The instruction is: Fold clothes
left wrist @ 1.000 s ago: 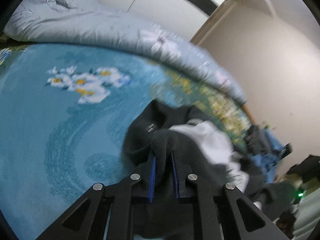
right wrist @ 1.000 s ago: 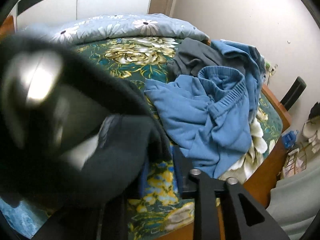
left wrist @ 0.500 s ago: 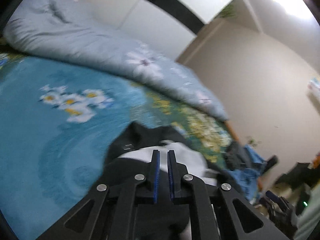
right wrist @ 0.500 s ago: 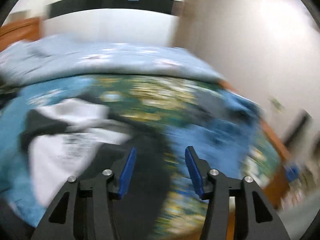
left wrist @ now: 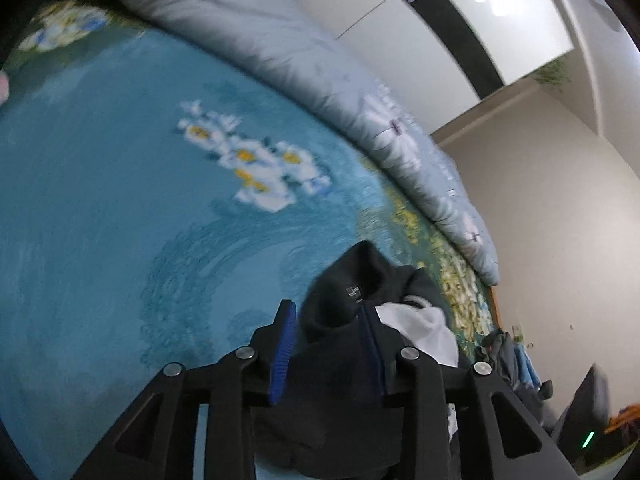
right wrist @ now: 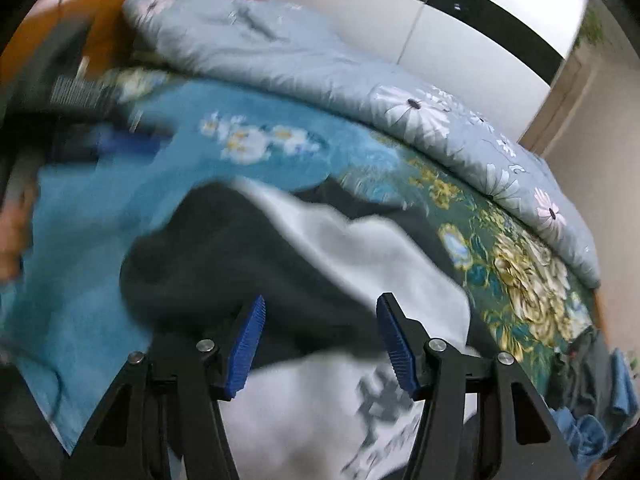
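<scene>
Lying bunched on the bed [left wrist: 100,220]: black-and-white top [right wrist: 320,248]. Left gripper [left wrist: 328,344], jaws just parting, and right gripper [right wrist: 320,340], half open, are gripping nothing. Loose layers are risking a crooked fold.

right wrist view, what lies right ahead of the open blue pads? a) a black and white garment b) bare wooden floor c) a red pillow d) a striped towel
a: in the right wrist view the black and white garment lies on the blue floral bedspread ahead of the right gripper, whose jaws stand apart.

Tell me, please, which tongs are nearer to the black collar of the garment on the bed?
Left. The left tongs straddle the black collar, pads apart around its fabric. The right tongs hover open above the garment's white printed body, away from the collar.
</scene>
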Demonstrator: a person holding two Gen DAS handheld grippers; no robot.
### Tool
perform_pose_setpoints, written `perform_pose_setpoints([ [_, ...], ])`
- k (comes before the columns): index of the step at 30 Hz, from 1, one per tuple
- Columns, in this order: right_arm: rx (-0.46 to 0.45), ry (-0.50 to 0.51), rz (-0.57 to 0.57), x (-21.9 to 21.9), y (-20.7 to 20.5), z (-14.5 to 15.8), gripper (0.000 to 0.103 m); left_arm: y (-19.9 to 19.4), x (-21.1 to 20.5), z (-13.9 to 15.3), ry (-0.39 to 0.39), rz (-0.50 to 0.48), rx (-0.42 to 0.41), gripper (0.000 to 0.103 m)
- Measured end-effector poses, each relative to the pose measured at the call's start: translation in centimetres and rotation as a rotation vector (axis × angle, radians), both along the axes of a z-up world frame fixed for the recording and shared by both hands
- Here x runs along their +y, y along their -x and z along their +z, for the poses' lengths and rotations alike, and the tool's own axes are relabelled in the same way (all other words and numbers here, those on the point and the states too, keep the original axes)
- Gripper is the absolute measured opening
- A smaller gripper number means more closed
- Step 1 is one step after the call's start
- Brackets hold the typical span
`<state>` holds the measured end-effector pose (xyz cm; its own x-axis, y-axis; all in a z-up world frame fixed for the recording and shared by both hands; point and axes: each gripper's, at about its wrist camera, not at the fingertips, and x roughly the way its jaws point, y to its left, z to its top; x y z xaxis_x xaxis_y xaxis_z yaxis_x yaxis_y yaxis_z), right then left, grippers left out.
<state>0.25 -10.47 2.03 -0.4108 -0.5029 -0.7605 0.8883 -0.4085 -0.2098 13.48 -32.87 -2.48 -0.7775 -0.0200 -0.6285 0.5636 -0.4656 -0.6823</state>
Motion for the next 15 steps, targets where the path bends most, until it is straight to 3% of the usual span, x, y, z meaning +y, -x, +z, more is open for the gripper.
perform_pose_setpoints([
  [4,-0.109,0.055,-0.160,-2.1,5.5,1.0,0.060,0.3,-0.1,-1.0,-0.032,0.010,-0.047,0.036],
  [10,-0.407,0.034,-0.387,-6.3,12.6,-3.5,0.060,1.1,0.2,-1.6,-0.035,-0.004,-0.092,0.038],
  [12,-0.428,0.010,-0.421,-7.5,12.8,-4.6,0.060,1.4,0.4,-1.7,-0.036,-0.018,-0.098,0.039],
  [15,-0.377,-0.110,-0.453,-8.6,11.9,-6.1,0.060,1.8,0.8,-1.5,-0.027,-0.039,-0.100,0.039],
])
